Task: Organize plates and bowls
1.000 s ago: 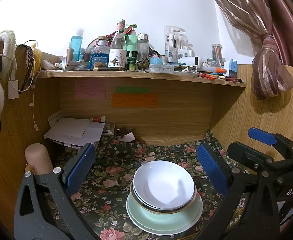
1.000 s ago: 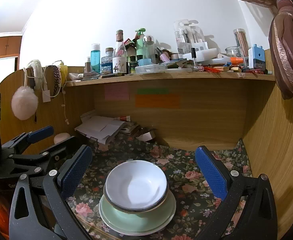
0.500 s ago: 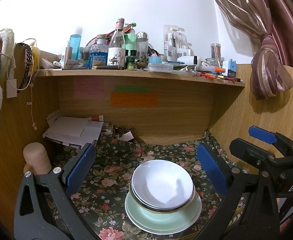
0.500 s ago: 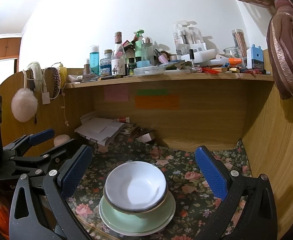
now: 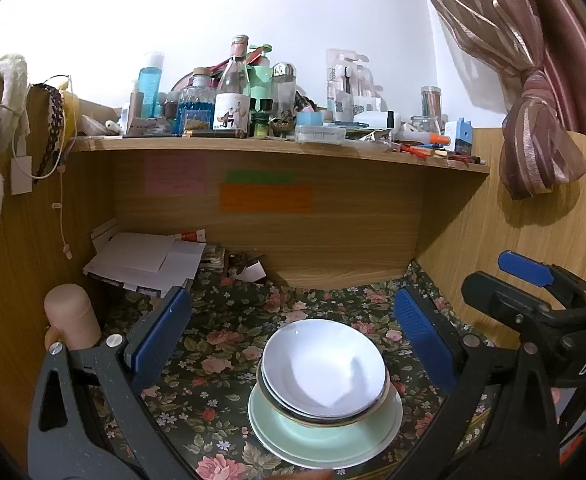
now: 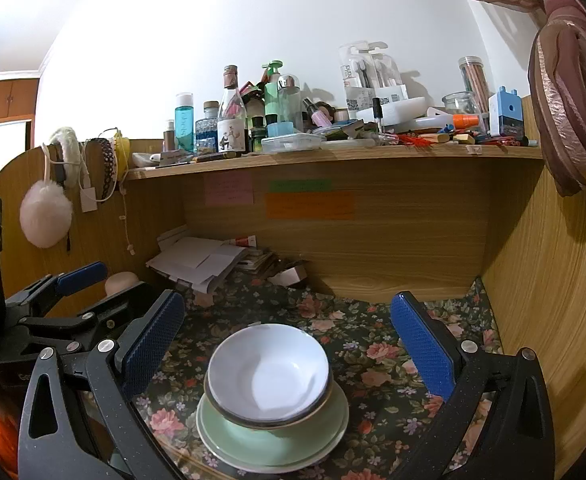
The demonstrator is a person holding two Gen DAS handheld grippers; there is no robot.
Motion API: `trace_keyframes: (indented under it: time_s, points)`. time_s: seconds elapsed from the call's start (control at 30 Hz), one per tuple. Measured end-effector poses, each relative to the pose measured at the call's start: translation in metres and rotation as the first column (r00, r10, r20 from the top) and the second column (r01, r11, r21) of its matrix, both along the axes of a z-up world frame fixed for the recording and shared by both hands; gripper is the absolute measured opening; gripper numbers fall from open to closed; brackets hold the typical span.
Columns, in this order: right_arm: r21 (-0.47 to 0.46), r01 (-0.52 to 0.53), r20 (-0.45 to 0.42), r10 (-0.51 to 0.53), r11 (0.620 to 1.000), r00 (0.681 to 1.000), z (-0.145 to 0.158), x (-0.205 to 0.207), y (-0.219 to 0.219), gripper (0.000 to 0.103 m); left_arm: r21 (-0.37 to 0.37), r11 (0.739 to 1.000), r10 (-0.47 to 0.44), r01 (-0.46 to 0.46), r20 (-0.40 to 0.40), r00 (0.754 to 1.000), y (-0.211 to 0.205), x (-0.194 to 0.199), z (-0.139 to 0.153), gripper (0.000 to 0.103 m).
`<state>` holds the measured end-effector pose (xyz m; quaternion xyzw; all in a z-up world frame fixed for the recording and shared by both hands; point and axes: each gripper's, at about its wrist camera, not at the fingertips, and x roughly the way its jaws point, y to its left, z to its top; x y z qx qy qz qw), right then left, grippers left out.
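A white bowl [image 5: 324, 362] sits nested in a dark-rimmed bowl [image 5: 281, 400], and both rest on stacked pale green plates [image 5: 293, 436] on the floral cloth. The same stack shows in the right wrist view: white bowl [image 6: 269, 372], green plates [image 6: 253, 440]. My left gripper [image 5: 293, 340] is open and empty, its blue pads either side of the stack, held above and short of it. My right gripper [image 6: 289, 344] is open and empty too, likewise framing the stack. Each gripper shows in the other's view, the right one [image 5: 533, 300] and the left one [image 6: 65, 304].
A floral cloth [image 5: 221, 344] covers the desk in a wooden alcove. Papers [image 5: 145, 260] are piled at the back left and a beige cylinder [image 5: 71, 316] stands at the left wall. A cluttered shelf [image 5: 277, 146] of bottles runs overhead. A curtain [image 5: 533, 120] hangs at right.
Both grippers have drifted back and up very slightly; the stack sits a touch lower in both views. Nothing was gripped or released.
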<state>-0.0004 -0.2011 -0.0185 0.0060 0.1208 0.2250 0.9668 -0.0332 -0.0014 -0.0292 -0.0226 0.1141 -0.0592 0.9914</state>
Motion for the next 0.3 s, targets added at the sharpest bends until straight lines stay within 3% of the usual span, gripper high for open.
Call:
trace_keyframes:
  time_s: [0.3]
  points:
    - [0.000, -0.002, -0.002, 0.002, 1.000, 1.000, -0.0001, 0.0018, -0.0010, 0.103, -0.004, 1.000, -0.009, 0.009, -0.012, 1.000, -0.0001, 0.0039, -0.0024, 0.103]
